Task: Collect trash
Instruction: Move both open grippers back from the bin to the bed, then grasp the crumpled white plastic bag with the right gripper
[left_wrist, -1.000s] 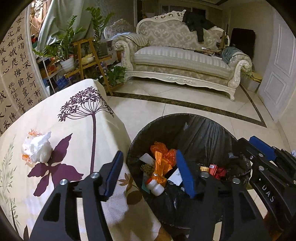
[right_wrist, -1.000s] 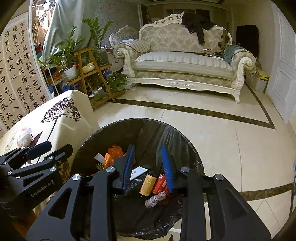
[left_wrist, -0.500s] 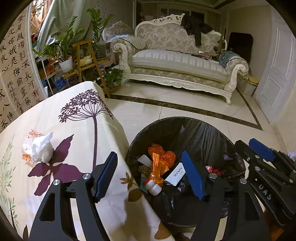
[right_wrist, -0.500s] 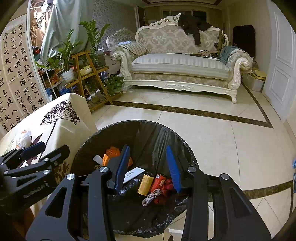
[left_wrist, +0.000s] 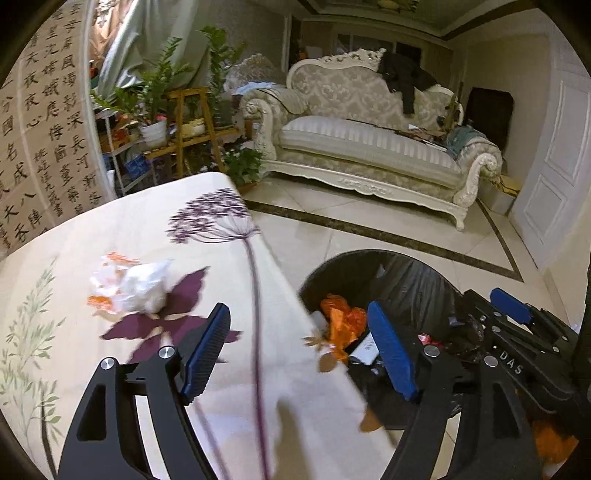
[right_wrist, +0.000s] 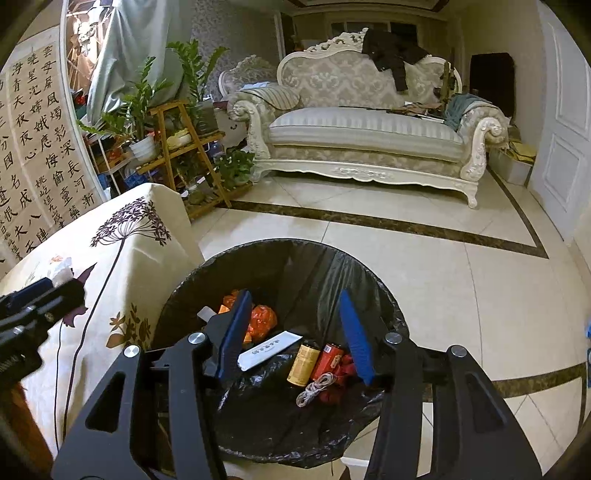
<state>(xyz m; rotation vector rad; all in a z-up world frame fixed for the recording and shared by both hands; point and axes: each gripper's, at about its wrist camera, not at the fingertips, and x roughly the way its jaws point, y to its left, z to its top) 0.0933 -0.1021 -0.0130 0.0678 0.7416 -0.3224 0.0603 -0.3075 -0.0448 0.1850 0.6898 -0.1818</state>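
Observation:
A crumpled white and orange wrapper (left_wrist: 129, 286) lies on the flowered tablecloth (left_wrist: 92, 236), ahead and left of my left gripper (left_wrist: 299, 349). That gripper hovers over the table's edge, its jaws opening with nothing between them. The bin with a black liner (right_wrist: 306, 262) stands on the floor beside the table and holds several pieces of trash: orange wrappers (right_wrist: 260, 319), a white packet (right_wrist: 269, 349), a yellow can (right_wrist: 303, 363), a red can (right_wrist: 327, 360). My right gripper (right_wrist: 295, 332) hangs over the bin, its jaws opening, empty.
The tablecloth (right_wrist: 122, 251) drops to the tiled floor (right_wrist: 461, 288) next to the bin (left_wrist: 402, 273). A cream sofa (right_wrist: 369, 129) stands at the far wall, a plant shelf (right_wrist: 177, 140) to the left, a white door (right_wrist: 565, 122) at right.
My left gripper has swung left from over the bin to over the table's edge and opened wider. The right gripper's jaws have widened above the bin; a white cord now lies among the trash.

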